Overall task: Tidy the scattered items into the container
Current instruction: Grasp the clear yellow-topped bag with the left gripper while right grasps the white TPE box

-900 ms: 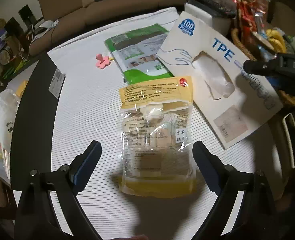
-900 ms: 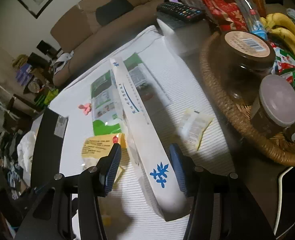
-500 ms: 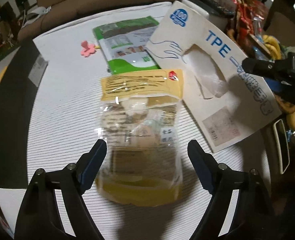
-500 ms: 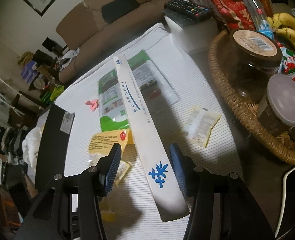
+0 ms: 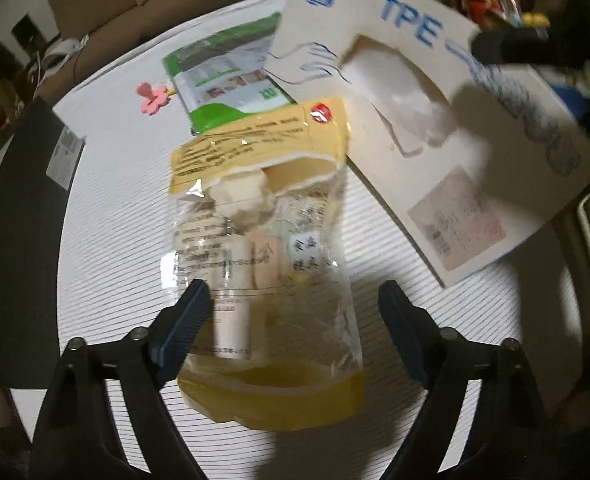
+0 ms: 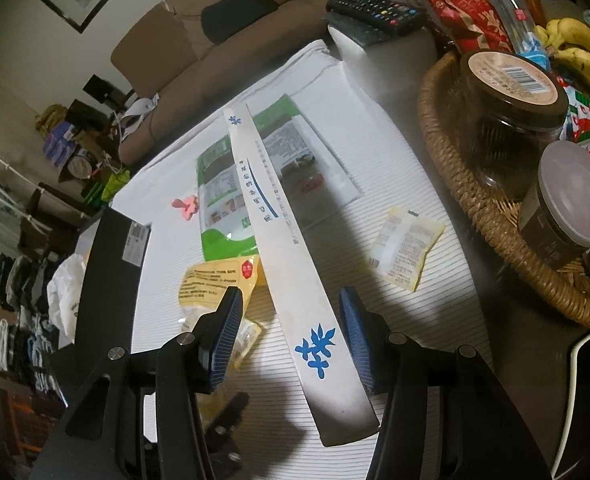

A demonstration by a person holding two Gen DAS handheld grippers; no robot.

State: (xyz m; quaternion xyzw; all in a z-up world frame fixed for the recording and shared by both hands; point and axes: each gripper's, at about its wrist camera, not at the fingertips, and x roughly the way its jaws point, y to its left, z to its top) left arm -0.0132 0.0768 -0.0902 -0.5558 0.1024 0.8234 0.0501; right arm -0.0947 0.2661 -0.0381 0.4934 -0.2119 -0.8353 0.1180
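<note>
A clear and yellow snack bag (image 5: 263, 264) lies on the white striped mat (image 5: 111, 216). My left gripper (image 5: 291, 312) is open, its fingers on either side of the bag's lower half. My right gripper (image 6: 291, 320) is open around the near end of a white TPE glove box (image 6: 279, 248), which stands tilted on its edge; the box also shows in the left wrist view (image 5: 435, 128). A green pouch (image 6: 223, 200), a pink flower clip (image 6: 185, 206) and a small yellow sachet (image 6: 405, 246) lie on the mat. A wicker basket (image 6: 475, 200) stands at the right.
The basket holds two jars (image 6: 511, 112), bananas (image 6: 579, 52) and red packets. A remote (image 6: 371, 4) lies on a white box behind the mat. A black table edge (image 6: 107, 280) runs along the left. A sofa stands beyond.
My left gripper has moved forward over the snack bag, whose top has lifted. The glove box has tilted a little more. My right gripper stays around it.
</note>
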